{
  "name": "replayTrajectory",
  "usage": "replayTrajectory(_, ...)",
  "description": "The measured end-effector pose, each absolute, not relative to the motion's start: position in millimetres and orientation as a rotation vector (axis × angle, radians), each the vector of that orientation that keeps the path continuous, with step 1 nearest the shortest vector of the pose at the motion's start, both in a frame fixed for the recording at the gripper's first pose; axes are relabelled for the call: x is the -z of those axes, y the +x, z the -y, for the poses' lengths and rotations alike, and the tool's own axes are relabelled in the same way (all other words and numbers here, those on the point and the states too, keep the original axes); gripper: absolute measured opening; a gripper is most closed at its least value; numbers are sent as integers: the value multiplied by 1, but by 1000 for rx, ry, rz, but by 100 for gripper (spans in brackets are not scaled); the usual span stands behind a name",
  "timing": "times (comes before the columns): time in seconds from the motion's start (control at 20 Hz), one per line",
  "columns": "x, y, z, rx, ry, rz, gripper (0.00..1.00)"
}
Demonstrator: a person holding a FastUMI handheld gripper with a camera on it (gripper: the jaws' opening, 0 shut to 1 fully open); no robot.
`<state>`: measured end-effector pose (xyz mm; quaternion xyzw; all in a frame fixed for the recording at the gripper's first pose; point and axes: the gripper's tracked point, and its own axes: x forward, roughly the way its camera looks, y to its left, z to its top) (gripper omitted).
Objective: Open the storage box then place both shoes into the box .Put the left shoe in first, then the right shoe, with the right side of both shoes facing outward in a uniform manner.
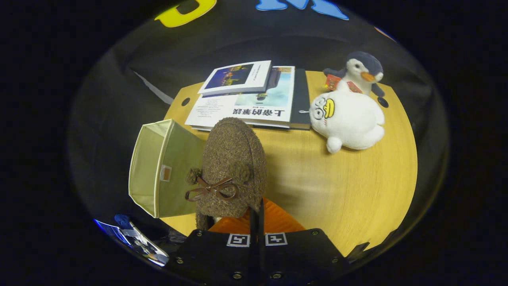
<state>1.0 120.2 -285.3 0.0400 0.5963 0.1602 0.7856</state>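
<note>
Gripper view: jaws pinching fuzzy brown shoe [232,167] at heel collar, dangling ahead; soft, light, floppy; storage box [158,171] beside.

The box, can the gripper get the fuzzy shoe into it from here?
Probably yes. The gripper looks shut on the brown shoe, holding it up just beside the box. The box's open side shows no lid, and nothing sits between shoe and box.

Book [254,108] title, perhaps "上帝的笔迹"
</note>
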Motion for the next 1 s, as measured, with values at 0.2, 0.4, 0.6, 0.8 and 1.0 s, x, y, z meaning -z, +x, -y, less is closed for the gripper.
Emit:
replayTrajectory(0.2,266,8,-169,-432,64,-1276,0)
replayTrajectory(0.4,255,17,-211,-490,26,-1263,0)
replayTrajectory(0.6,247,23,-254,-544,16,-1263,0)
replayTrajectory(0.8,245,25,-297,-590,3,-1273,0)
replayTrajectory(1.0,249,24,-336,-621,-26,-1286,0)
